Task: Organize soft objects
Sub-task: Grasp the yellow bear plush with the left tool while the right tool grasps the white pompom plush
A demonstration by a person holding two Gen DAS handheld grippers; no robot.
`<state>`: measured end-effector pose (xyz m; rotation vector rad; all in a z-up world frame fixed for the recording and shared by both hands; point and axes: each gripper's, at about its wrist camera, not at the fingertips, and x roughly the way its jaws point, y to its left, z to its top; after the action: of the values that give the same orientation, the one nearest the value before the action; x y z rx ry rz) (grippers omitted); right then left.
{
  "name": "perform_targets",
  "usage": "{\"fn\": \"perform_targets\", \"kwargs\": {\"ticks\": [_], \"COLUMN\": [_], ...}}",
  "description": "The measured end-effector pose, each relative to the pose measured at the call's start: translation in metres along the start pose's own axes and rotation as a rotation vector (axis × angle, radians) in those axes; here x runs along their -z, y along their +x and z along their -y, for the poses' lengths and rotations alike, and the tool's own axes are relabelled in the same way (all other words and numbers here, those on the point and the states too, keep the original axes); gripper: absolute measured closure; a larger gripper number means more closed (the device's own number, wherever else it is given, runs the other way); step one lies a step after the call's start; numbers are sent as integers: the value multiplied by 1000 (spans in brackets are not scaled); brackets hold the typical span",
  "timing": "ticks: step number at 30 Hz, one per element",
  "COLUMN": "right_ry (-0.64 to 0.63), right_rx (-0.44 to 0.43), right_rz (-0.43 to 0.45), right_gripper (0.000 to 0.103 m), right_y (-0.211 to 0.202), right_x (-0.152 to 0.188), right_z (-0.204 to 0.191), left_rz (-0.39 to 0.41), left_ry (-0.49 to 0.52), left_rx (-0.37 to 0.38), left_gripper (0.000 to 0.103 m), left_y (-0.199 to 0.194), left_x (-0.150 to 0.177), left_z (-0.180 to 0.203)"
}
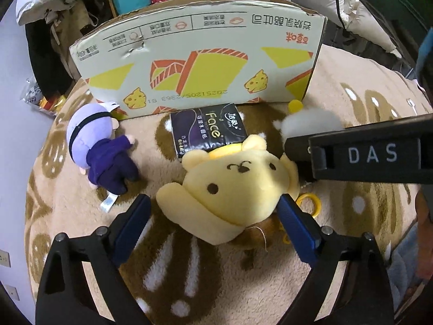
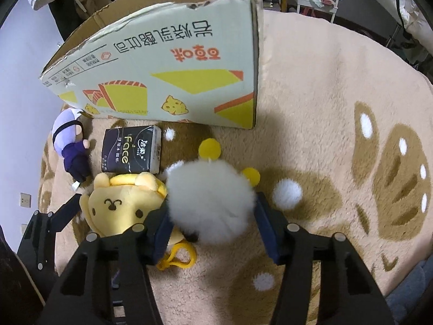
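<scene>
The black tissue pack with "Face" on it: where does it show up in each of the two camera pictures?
Left wrist view: the tissue pack lies near the middle, just above the yellow bear.
Right wrist view: the tissue pack lies left of centre, again just above the yellow bear.
Shared landmark: the cardboard box right behind it.

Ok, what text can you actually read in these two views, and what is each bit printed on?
"Face": gold lettering on the black soft tissue pack.
"DAS": white letters on the black right hand-held gripper, on its body as seen from the left wrist view.
"20251205/2363 B1": an upside-down stamp, low on the printed cardboard box.
Large upside-down Chinese characters on the box: I cannot transcribe them reliably.
Small panels along the box top and the fine print on the pack: too small to read.
</scene>
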<state>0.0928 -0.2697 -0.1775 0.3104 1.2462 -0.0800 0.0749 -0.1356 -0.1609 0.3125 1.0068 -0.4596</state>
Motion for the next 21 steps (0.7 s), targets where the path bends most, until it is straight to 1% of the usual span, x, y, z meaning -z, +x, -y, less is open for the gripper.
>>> {"fn": "perform_targets", "kwargs": {"ticks": [6, 8, 11, 13, 14, 15, 16, 18, 21], "right_ry": [0, 0, -3, -6, -8, -11, -14, -25, -66], "right_rx": [-3, -3, -4, -6, -6, -7, -13, -30, 0], "right_rz": [-1, 1, 1, 2, 2, 3, 3, -1, 12], "right_gripper": [43, 43, 43, 46, 47, 49, 57, 65, 67], "right_y": [3, 3, 3, 2, 2, 1, 1, 0, -3], "right_x": [-5, -6, -6, -7, -8, -8, -8, -10, -9], "right_z": [3, 4, 5, 4, 3, 1, 0, -5, -14], "left_rz": [-18, -21, -18, -23, -26, -25, -23, -25, -23], "left_ry": [-44, -44, -26, -35, -41, -42, -38, -29, -34], "left_rx": [61, 69, 84, 105, 116, 113, 111, 104, 104], "left_gripper": [17, 18, 26, 33, 35, 36, 37, 38, 40], "left_y": [3, 3, 2, 2, 2, 1, 1, -2, -7], "left_x": [-3, -3, -4, -5, -5, -5, -5, -5, -6], "left_z": [-4, -5, -3, -5, -5, -4, -3, -2, -2]}}
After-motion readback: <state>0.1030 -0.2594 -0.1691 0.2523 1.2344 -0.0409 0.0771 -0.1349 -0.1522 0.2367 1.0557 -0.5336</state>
